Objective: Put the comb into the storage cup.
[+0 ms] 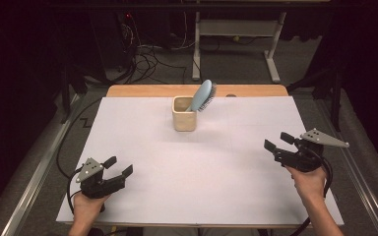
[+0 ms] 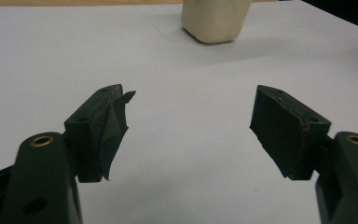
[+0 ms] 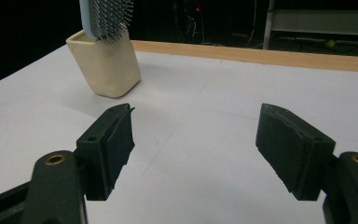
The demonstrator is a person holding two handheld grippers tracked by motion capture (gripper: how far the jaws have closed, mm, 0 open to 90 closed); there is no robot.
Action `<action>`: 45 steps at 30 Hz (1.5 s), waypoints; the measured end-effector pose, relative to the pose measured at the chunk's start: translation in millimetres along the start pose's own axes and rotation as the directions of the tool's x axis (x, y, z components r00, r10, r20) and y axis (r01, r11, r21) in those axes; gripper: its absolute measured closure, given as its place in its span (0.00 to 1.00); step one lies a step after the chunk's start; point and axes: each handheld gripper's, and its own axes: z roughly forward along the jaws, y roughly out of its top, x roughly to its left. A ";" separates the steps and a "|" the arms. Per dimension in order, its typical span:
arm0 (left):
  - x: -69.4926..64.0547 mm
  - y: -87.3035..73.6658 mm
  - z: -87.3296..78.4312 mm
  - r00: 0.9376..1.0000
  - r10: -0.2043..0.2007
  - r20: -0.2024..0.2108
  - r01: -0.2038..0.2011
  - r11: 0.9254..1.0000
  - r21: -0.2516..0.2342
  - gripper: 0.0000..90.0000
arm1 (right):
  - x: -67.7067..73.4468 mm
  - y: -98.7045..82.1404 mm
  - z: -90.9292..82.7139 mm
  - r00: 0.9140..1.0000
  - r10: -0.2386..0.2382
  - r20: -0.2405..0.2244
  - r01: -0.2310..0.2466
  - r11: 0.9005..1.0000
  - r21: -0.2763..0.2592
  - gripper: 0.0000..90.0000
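A cream square cup (image 1: pixel 184 117) stands upright at the back middle of the white table sheet (image 1: pixel 197 162). A light blue hairbrush (image 1: pixel 204 95) leans out of it to the right, handle down, bristles facing right. My left gripper (image 1: pixel 120 167) rests near the front left corner, open and holding nothing; the cup (image 2: pixel 214 21) lies far ahead of its jaws. My right gripper (image 1: pixel 278 142) hovers at the right side, open and holding nothing. Beyond its left jaw are the cup (image 3: pixel 106 65) and the brush head (image 3: pixel 106 17).
A wooden strip (image 1: pixel 197 90) runs along the table's far edge. Behind it the floor holds cables (image 1: pixel 147 59) and a white desk frame (image 1: pixel 236 44). Metal rails (image 1: pixel 34 182) flank the table on both sides.
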 end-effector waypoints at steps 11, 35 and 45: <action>0.3 0.3 0.4 1.000 -0.005 0.001 0.005 1.000 -0.002 0.31 | -1.4 -4.1 -8.4 1.000 0.000 0.006 0.000 1.000 -0.015 0.31; 0.2 1.0 -0.1 1.000 -0.002 0.004 0.002 1.000 -0.001 0.31 | -6.3 -14.4 -26.5 1.000 0.013 0.024 -0.012 0.999 -0.036 0.31; 0.3 1.4 -1.0 1.000 -0.004 0.003 0.004 1.000 -0.002 0.31 | -9.1 -22.9 -33.7 0.999 0.030 0.031 -0.029 0.999 -0.045 0.31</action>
